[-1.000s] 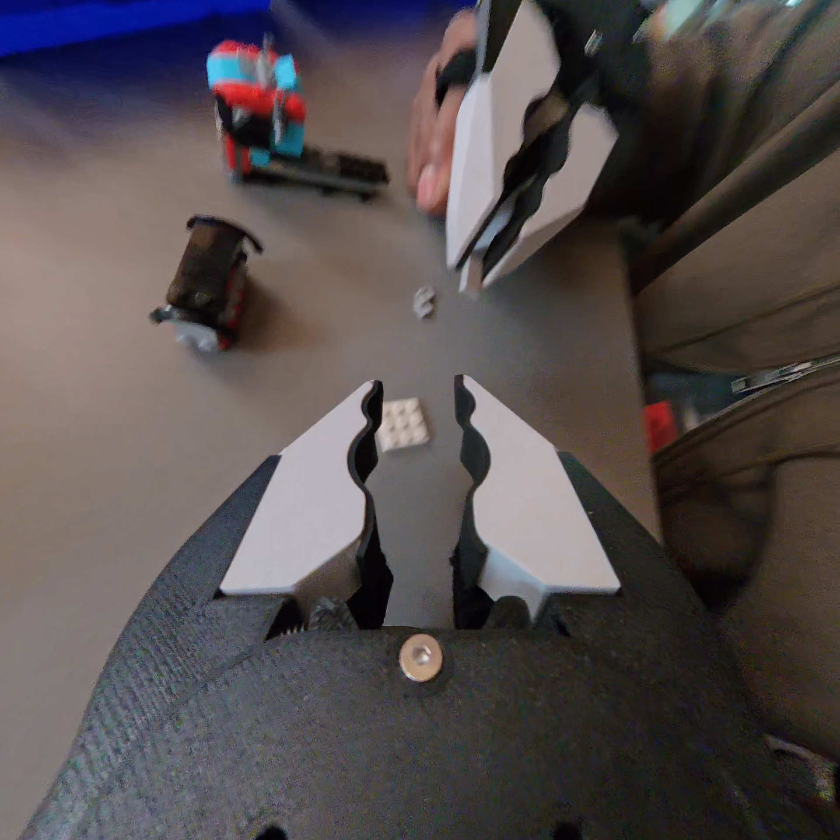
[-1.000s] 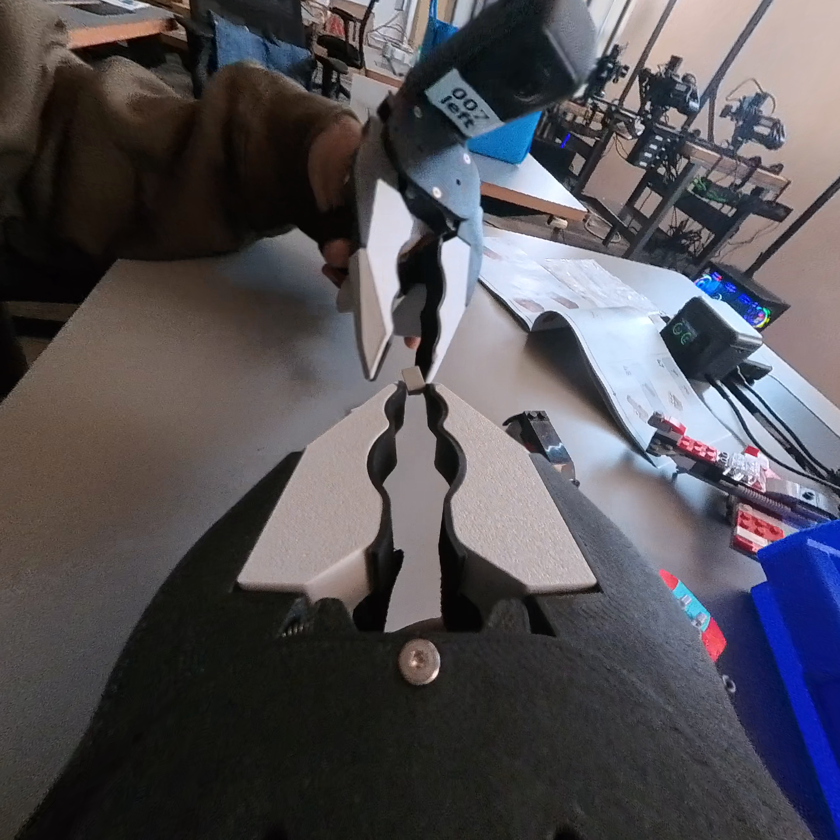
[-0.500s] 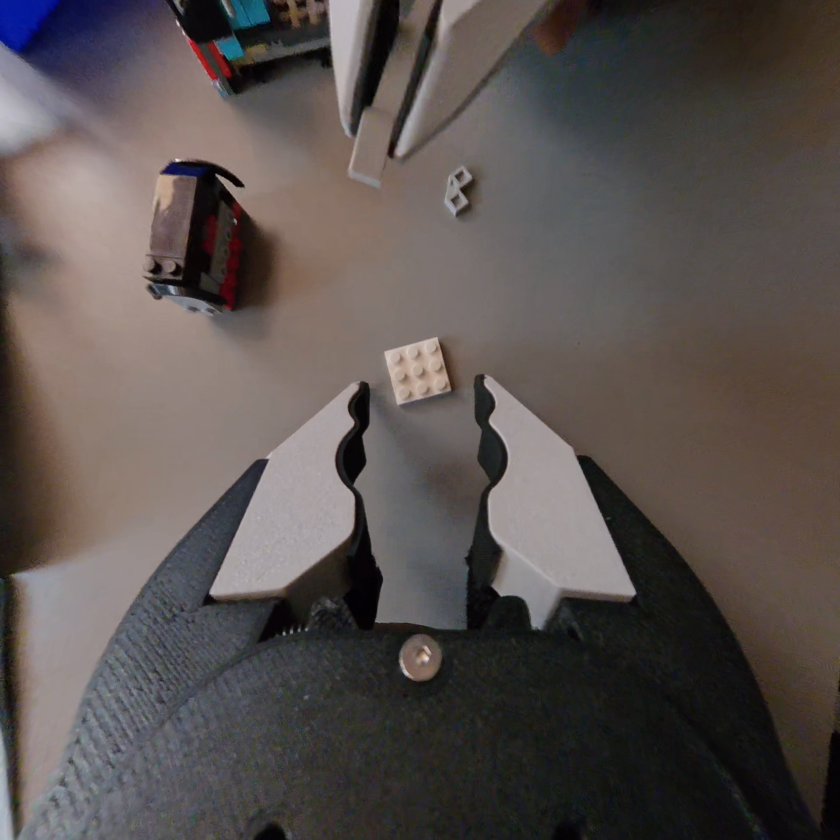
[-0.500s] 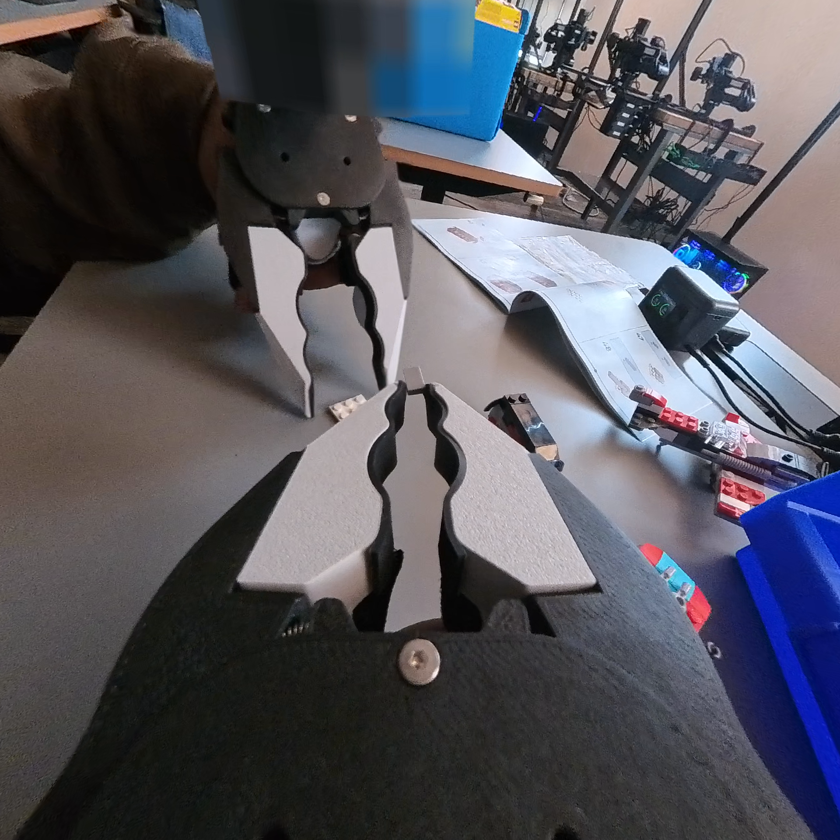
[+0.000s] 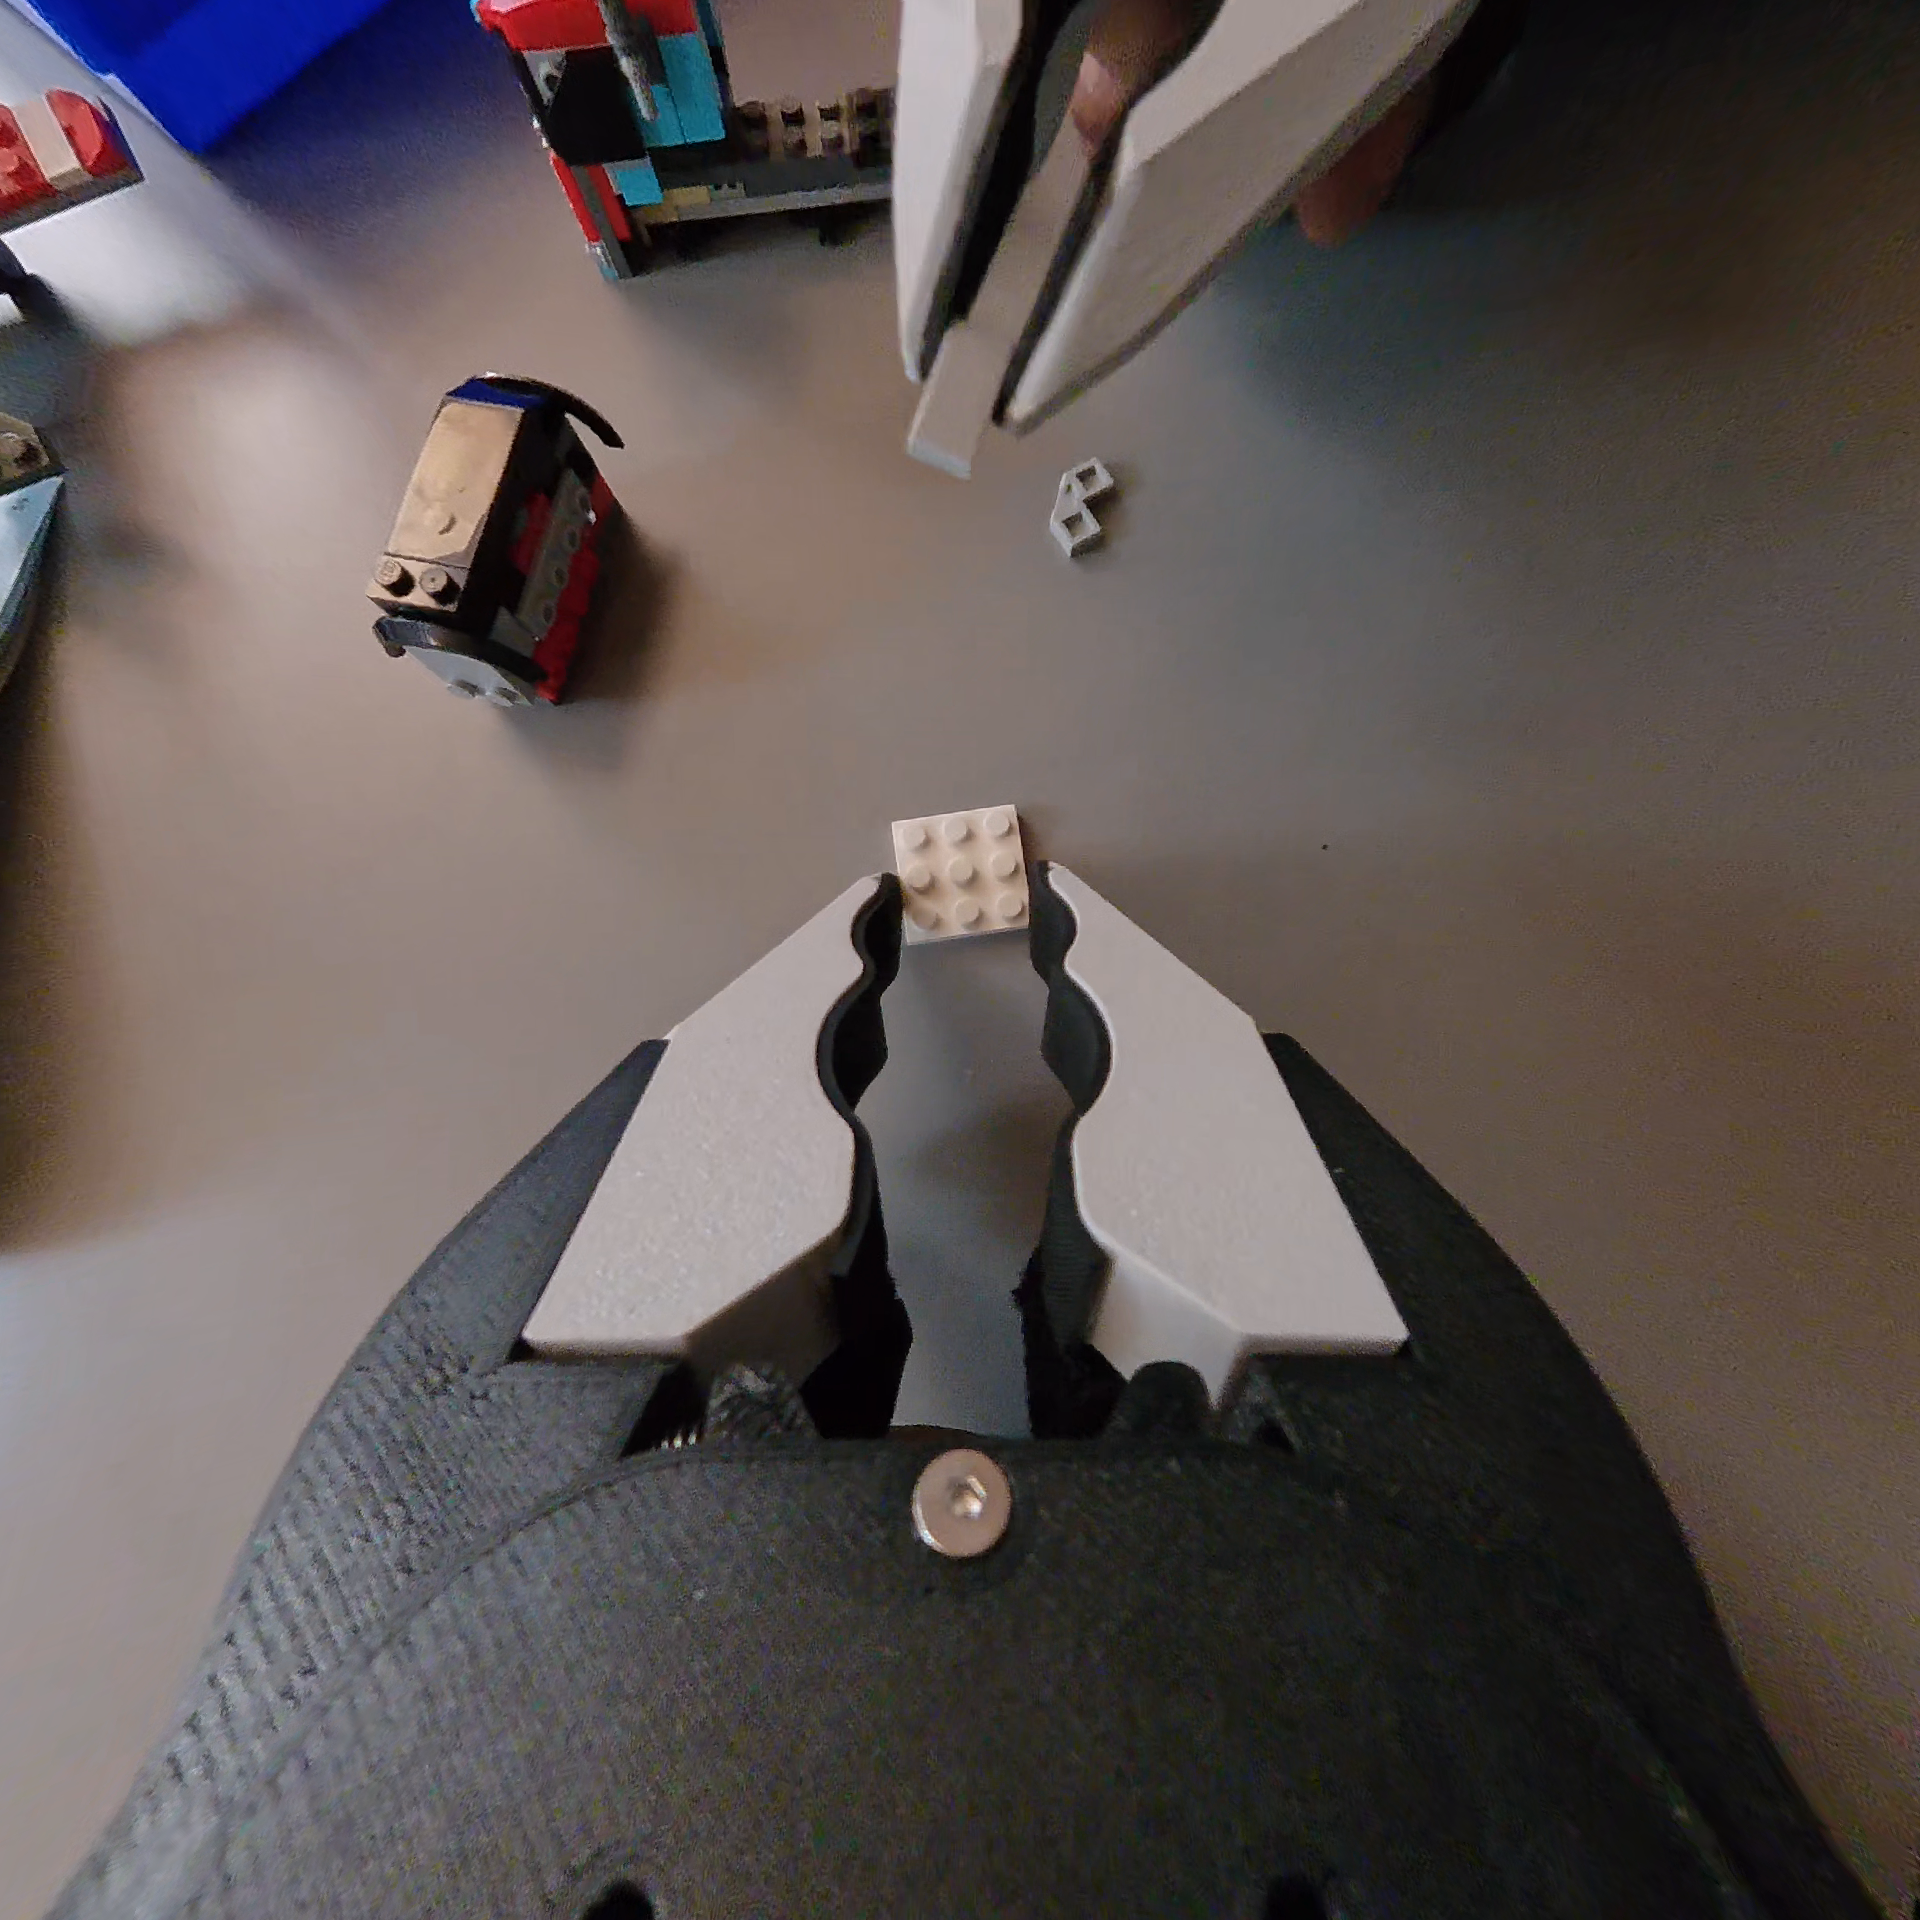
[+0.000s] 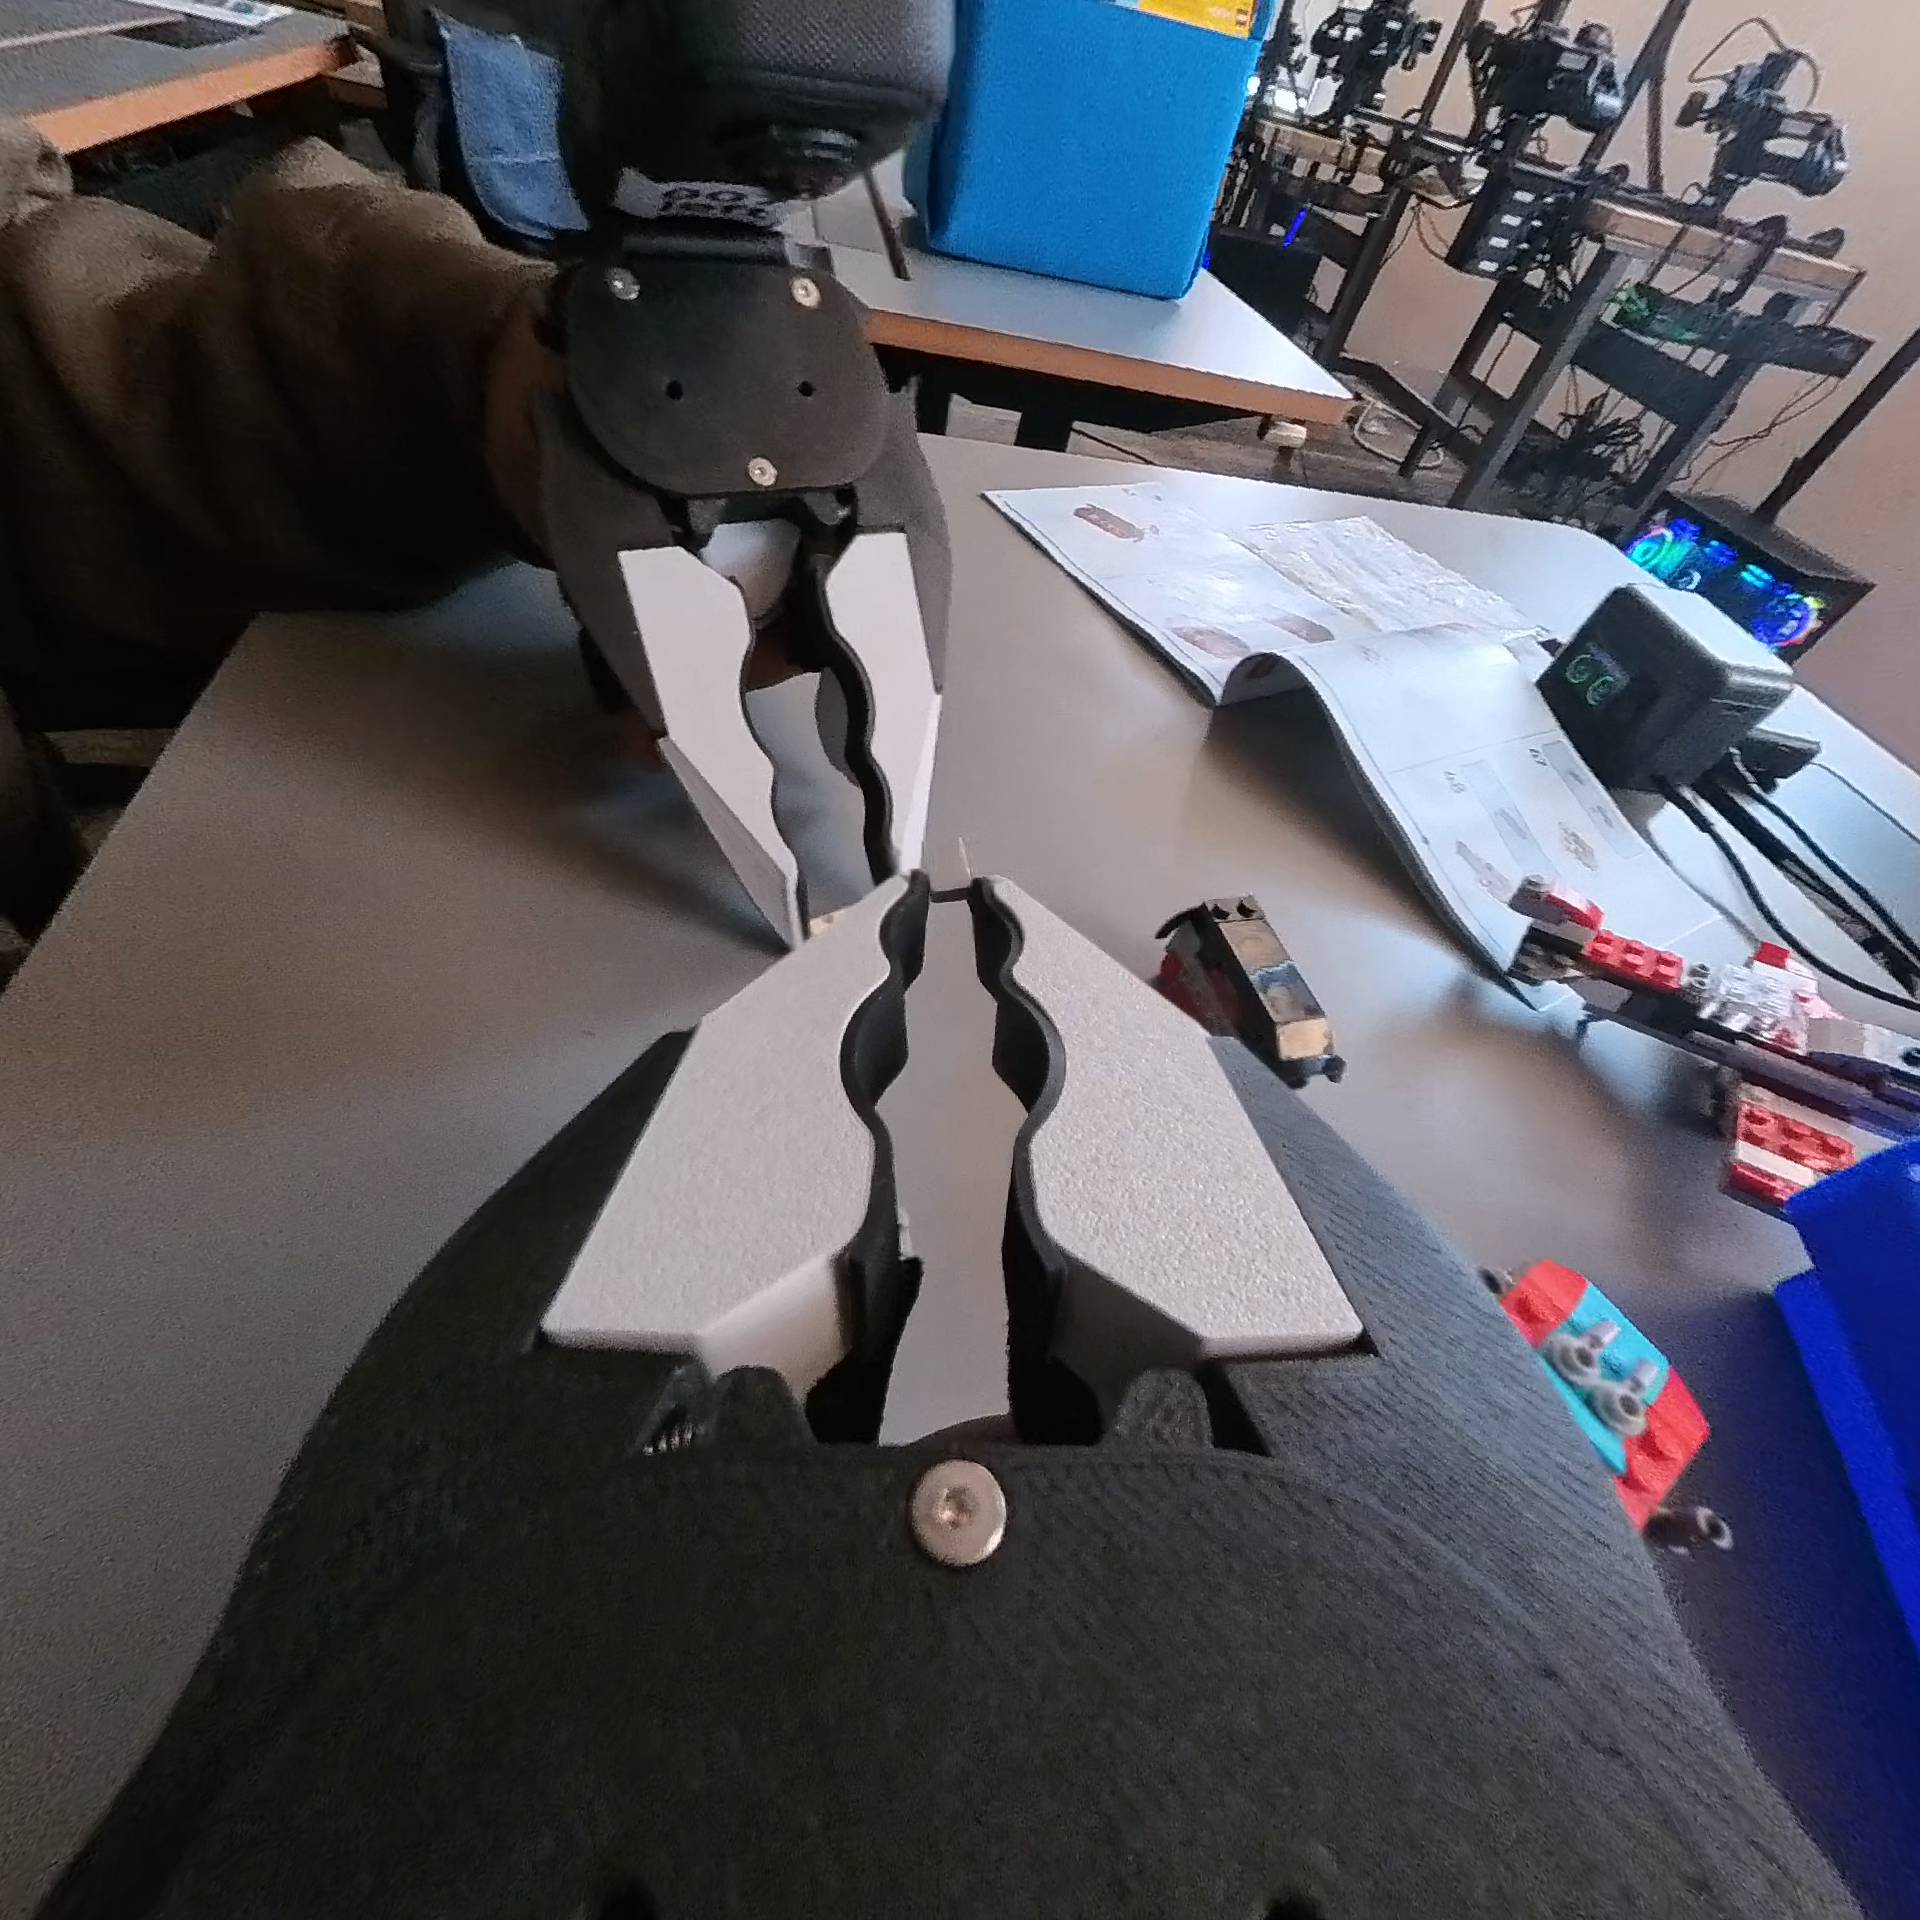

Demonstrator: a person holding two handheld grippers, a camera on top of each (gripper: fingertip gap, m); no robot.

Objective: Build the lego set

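Left claw [image 5: 966, 894] low over the grey table [image 5: 1455, 831], part open, tips on both sides of a pale square plate [image 5: 961, 875] with nine studs. Both pads tight against the plate's sides, plate lying flat on the table. Right claw [image 6: 948, 891] nearly closed, pinching a thin grey bar [image 5: 951, 416] that pokes out past its tips. Bar hanging just above the table, well apart from the plate. Small grey piece [image 5: 1084, 509] lying near the bar's end. Black and red brick car [image 5: 499, 566] off to the left, on its own. Taller red, black and teal brick build [image 5: 634, 114] farther back, next to a blue bin [image 5: 187, 73]. Open booklet [image 6: 1351, 644] and a small black box [image 6: 1662, 686] with wires across the table. Lots of bare grey table around the plate, table edge [image 6: 135, 727] far off near a brown sleeve [image 6: 260, 416]. Behind it all, more tables, a blue box [image 6: 1081, 135] and dark racks of gear [image 6: 1558, 208].
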